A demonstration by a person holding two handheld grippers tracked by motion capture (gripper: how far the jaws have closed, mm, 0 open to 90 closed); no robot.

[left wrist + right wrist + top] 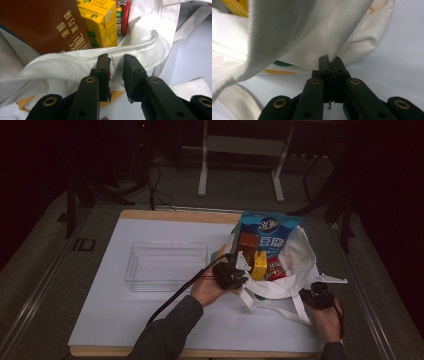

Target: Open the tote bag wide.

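A clear, shallow rectangular plastic tray (165,265) sits on the left part of the white table (110,315), well apart from the bag. Just right of it, the left gripper (115,61) has its jaws narrowly parted at the zippered rim of the white fabric tote bag (75,65); a fold of that rim lies between the jaws, though whether the pads press it is hard to tell. Inside the bag stand a brown carton with gold lettering (47,25), a yellow drink carton (102,22), a red-capped container (123,16) and a tall blue snack packet (267,232). At the bag's right edge, the right gripper (332,61) is clamped tight on a pinch of the white fabric.
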